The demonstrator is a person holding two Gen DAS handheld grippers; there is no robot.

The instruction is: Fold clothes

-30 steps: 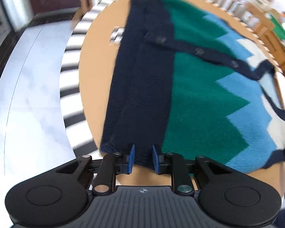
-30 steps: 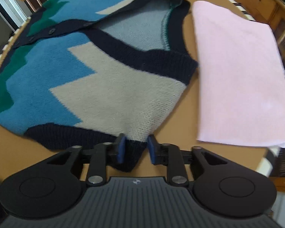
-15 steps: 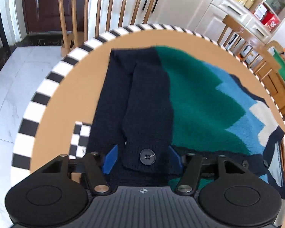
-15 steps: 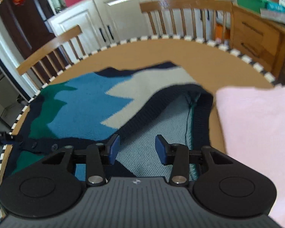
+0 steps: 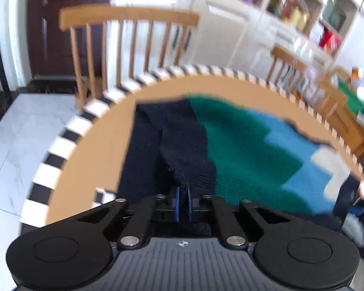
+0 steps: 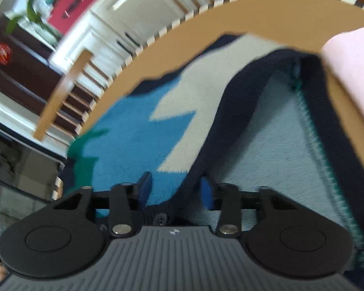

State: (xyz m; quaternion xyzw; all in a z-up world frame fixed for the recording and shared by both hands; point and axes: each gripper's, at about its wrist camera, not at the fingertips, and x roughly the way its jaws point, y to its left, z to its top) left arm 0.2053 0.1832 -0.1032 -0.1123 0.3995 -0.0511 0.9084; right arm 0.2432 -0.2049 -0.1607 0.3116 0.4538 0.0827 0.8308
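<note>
While the knit cardigan (image 5: 242, 150) lies spread across the round orange table (image 5: 94, 150), its near edge is what matters: both grippers sit right at that edge, with the rest of the garment stretching away from them toward the far rim. The left gripper (image 5: 182, 202) has its blue pads pressed together on a pinch of the navy ribbed hem, and the cloth rises to it in a small peak. The right gripper (image 6: 173, 191) stands with its fingers apart, the navy button band (image 6: 220, 121) running up between them toward the neckline, so it straddles the band without gripping it as far as I can see. The cardigan's long axis runs across from hem on the left to collar on the right, one end per gripper.

It is a thick, fuzzy knit in zigzag blocks of green, blue and cream, soft and limp, likely to sag and drag. A folded pink cloth (image 6: 351, 72) lies just beside the collar. The table's black-and-white checked rim (image 5: 67, 135) shows, blurred.
</note>
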